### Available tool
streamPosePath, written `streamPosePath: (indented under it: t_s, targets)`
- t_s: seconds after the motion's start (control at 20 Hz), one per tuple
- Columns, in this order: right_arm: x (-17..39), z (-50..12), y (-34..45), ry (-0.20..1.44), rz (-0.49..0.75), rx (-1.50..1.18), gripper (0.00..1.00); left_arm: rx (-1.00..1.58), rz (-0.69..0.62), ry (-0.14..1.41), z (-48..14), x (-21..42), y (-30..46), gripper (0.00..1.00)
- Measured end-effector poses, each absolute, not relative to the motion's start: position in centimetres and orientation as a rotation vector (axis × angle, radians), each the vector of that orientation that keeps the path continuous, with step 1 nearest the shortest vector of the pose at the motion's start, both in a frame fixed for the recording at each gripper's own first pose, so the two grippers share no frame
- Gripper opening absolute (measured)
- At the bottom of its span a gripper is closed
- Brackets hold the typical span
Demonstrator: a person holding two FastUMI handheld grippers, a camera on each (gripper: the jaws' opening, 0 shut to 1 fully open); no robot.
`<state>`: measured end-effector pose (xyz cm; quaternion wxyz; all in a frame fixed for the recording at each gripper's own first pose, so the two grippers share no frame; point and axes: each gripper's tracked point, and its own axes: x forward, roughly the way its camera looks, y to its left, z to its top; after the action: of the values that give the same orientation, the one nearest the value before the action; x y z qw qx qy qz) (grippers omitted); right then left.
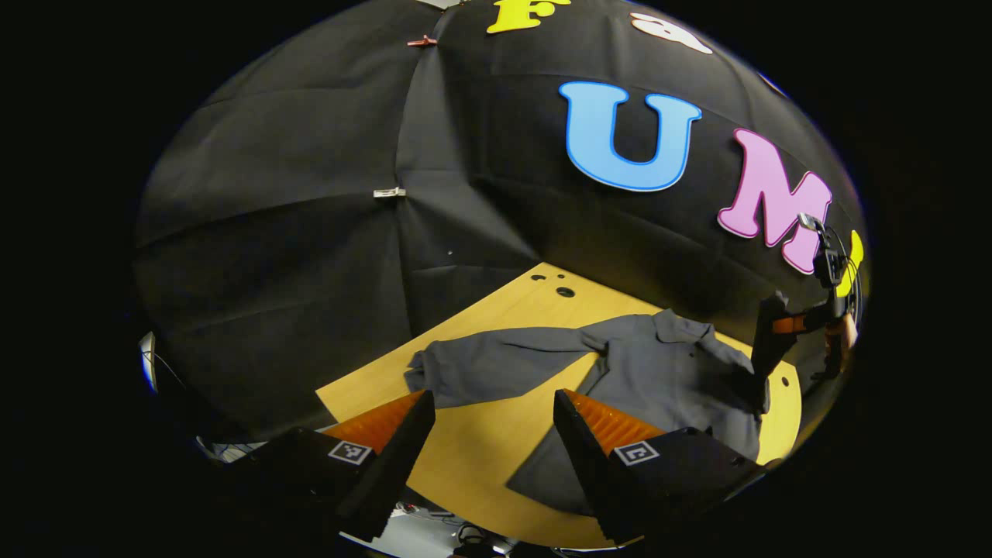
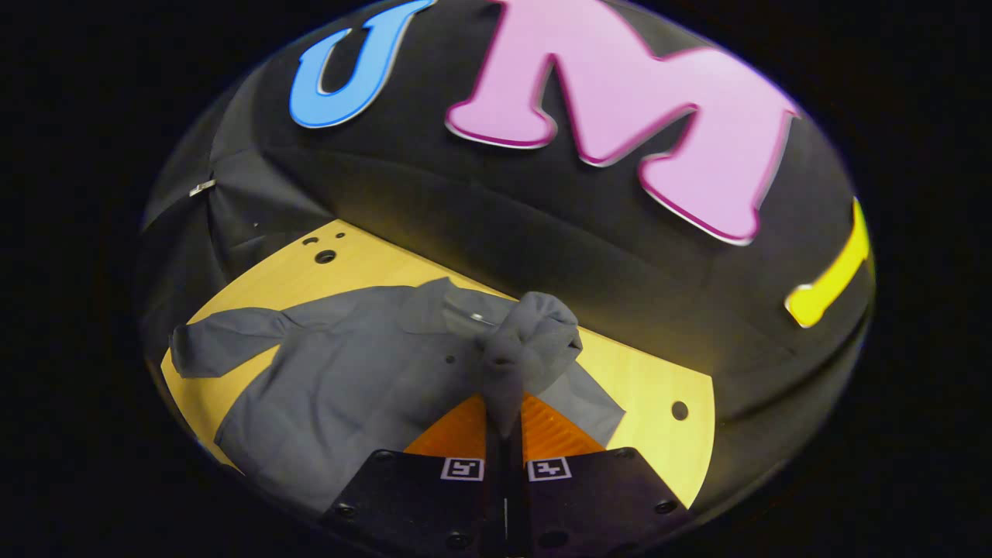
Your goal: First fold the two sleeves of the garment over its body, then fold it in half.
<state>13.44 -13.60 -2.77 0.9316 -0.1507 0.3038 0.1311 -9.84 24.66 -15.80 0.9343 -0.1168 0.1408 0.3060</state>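
A grey collared shirt [image 1: 659, 372] lies spread on the wooden table [image 1: 480, 442], one sleeve [image 1: 496, 364] stretched out flat toward the left. My left gripper [image 1: 492, 442] hangs open above the table just in front of that sleeve, nothing between its fingers. In the right gripper view the shirt [image 2: 356, 380] lies below, and my right gripper [image 2: 504, 434] is shut on the other sleeve [image 2: 527, 341], which is lifted and bunched over the shirt's body. The right gripper [image 1: 763, 349] also shows far right in the left gripper view, holding cloth up.
The wooden table [image 2: 651, 380] has small round holes near its back [image 1: 565, 292] and right [image 2: 680, 410] edges. The black cloth wall [image 1: 310, 232] stands close behind it. The table's front edge drops off near my left gripper.
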Motion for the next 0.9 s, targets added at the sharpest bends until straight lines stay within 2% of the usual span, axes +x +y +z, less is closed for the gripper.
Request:
streamPosePath:
  t_s: [0.3, 0.35, 0.4, 0.65, 0.7, 0.75, 0.9]
  targets:
    - [10.7, -2.9, -4.2, 0.707, 0.424, -0.332, 0.06, -0.238, 0.684, 0.321, -17.7, -13.1, 30.7, 0.98]
    - [10.6, -3.8, -2.6, 0.726, 0.436, -0.317, 0.06, -0.246, 0.700, 0.315, -17.5, -13.6, 31.4, 0.94]
    - [11.2, -5.6, -0.5, 0.746, 0.437, -0.311, 0.06, -0.254, 0.716, 0.304, -17.2, -14.1, 32.0, 0.98]
    - [12.2, -10.1, 5.6, 0.810, 0.431, -0.253, 0.09, -0.297, 0.781, 0.285, -17.3, -15.8, 34.3, 0.98]
    - [12.0, -10.2, 6.7, 0.815, 0.446, -0.231, 0.20, -0.299, 0.789, 0.286, -17.5, -16.2, 34.6, 0.98]
    - [12.2, -10.4, 7.7, 0.812, 0.460, -0.221, 0.18, -0.292, 0.801, 0.282, -17.4, -16.4, 34.9, 0.98]
    - [11.6, -10.4, 10.3, 0.790, 0.522, -0.232, 0.39, -0.269, 0.794, 0.280, -18.2, -15.5, 35.6, 0.97]
